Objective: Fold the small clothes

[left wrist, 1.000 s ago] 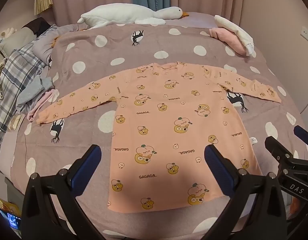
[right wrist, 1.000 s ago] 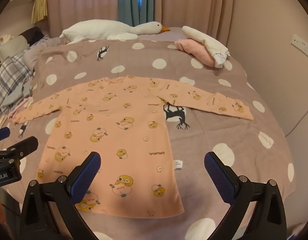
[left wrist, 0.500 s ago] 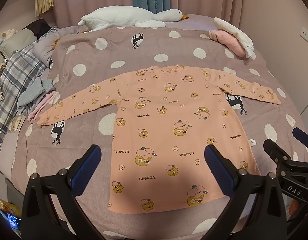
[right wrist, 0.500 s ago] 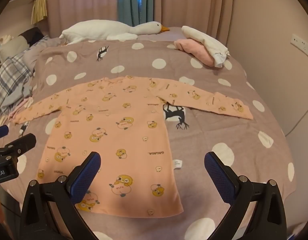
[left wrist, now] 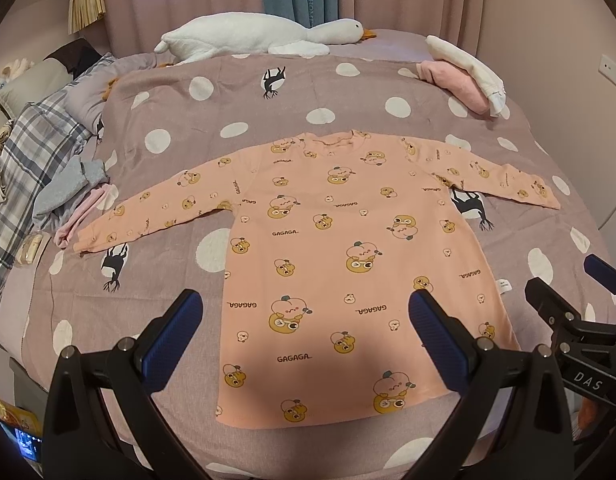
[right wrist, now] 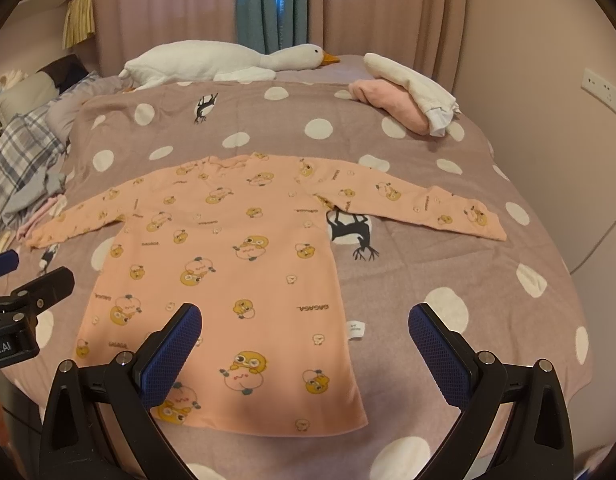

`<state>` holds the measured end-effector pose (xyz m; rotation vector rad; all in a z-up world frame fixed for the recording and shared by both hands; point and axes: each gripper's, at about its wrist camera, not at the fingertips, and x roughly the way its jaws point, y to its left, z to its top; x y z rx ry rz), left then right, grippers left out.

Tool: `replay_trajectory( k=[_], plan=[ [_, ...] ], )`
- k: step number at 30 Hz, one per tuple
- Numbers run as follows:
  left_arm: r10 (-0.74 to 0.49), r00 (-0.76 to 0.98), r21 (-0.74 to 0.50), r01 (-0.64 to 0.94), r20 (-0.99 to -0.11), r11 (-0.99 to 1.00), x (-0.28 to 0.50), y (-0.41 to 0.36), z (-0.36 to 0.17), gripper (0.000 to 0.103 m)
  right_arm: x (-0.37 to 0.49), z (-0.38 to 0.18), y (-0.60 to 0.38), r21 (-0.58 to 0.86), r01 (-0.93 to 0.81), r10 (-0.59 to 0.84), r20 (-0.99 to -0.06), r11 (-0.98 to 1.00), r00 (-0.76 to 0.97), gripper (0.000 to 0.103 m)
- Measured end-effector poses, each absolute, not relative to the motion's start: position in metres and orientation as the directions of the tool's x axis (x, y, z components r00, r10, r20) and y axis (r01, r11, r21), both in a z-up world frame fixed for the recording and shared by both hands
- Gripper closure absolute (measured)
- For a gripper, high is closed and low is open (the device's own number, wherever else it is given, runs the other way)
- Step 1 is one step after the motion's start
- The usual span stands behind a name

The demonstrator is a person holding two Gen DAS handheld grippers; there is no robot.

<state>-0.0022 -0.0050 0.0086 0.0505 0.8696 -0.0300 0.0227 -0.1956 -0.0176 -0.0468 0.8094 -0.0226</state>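
both views eased back slightly; left gripper (left wrist: pixel 303 322) and right gripper (right wrist: pixel 303 334) wide open, empty, above shirt (left wrist: pixel 348 248)

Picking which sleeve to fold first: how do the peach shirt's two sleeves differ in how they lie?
The sleeve toward the plaid blanket ends beside a grey and pink garment pile; the sleeve toward the wall ends on bare polka-dot bedspread. The wall-side sleeve crosses a black deer print, while the plaid-side one has a deer print just below its cuff. Both lie flat, fully spread and unfolded.
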Motion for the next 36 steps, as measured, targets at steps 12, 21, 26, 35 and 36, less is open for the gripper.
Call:
replay_trajectory(
  k=[12, 21, 26, 35, 36],
  plan=[
    [-0.005, 0.644, 0.032, 0.046, -0.765, 0.998, -0.0021, -0.0045, 0.0089, 0.0, 0.0238, -0.0211, -0.1955, -0.05, 0.002, -0.038, -0.724, 0.999, 0.689, 0.001],
    [-0.006, 0.644, 0.032, 0.047, -0.765, 0.998, -0.0014, -0.0052, 0.0084, 0.0, 0.0233, -0.0197, -0.1965, -0.048, 0.003, -0.037, -0.724, 0.999, 0.689, 0.001],
    [-0.008, 0.644, 0.03, 0.048, -0.765, 0.998, -0.0016, -0.0047, 0.0085, 0.0, 0.0229, -0.0193, -0.1965, -0.048, 0.003, -0.037, -0.724, 0.999, 0.689, 0.001],
    [-0.007, 0.644, 0.03, 0.046, -0.765, 0.998, -0.0017, -0.0044, 0.0084, 0.0, 0.0225, -0.019, -0.1964, -0.047, 0.003, -0.036, -0.724, 0.999, 0.689, 0.001],
    [-0.007, 0.644, 0.03, 0.047, -0.765, 0.998, -0.0018, -0.0043, 0.0083, 0.0, 0.0225, -0.0191, -0.1964, -0.047, 0.003, -0.036, -0.724, 0.999, 0.688, 0.001]
  ],
)
